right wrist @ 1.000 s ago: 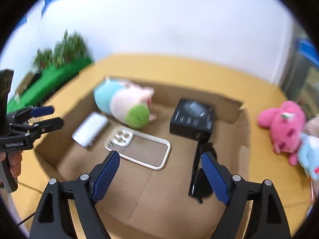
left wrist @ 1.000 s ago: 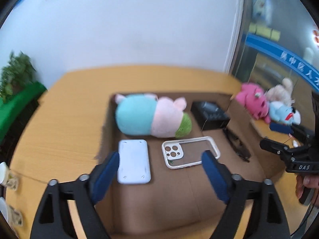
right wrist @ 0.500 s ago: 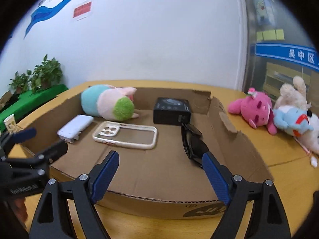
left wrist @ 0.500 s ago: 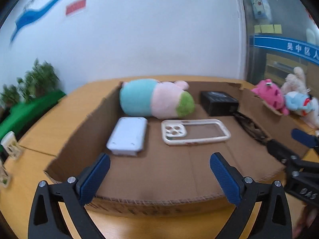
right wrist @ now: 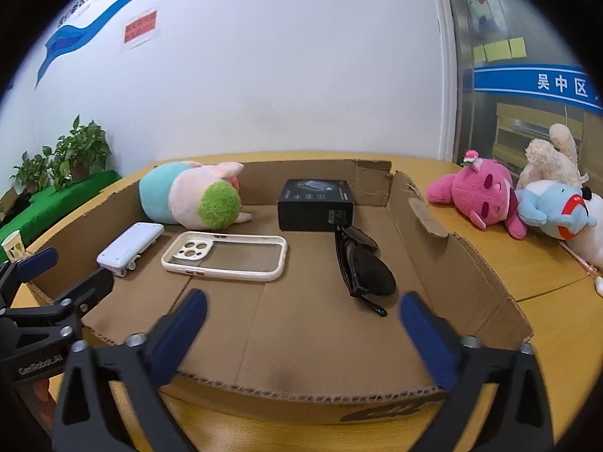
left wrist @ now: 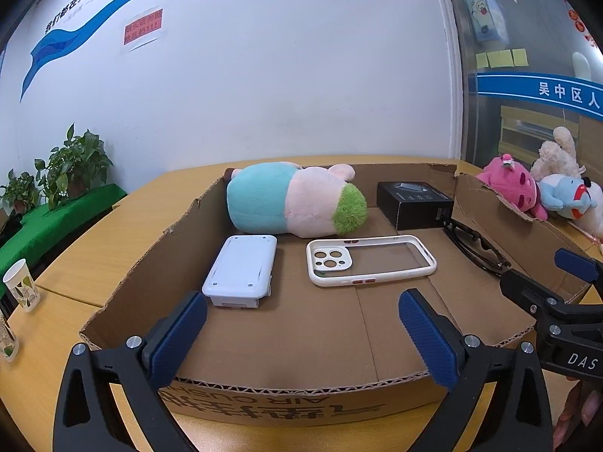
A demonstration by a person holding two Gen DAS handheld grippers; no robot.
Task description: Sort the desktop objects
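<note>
A wooden table (left wrist: 113, 233) holds a shallow cardboard box (left wrist: 301, 339) containing a plush toy (left wrist: 290, 203), white device (left wrist: 241, 269), phone case (left wrist: 369, 260), black box (left wrist: 414, 203) and sunglasses (right wrist: 361, 263). Left gripper (left wrist: 301, 331) and right gripper (right wrist: 301, 331) hover at its near edge, both spread wide, empty.

My right gripper's fingers (right wrist: 429, 342) were blurred; box print (left wrist: 279, 410) ahead sat partly behind my left fingers (left wrist: 177, 335); cup (left wrist: 5, 335) cut off at frame's left.

Bright, even light; fisheye-warped edges
</note>
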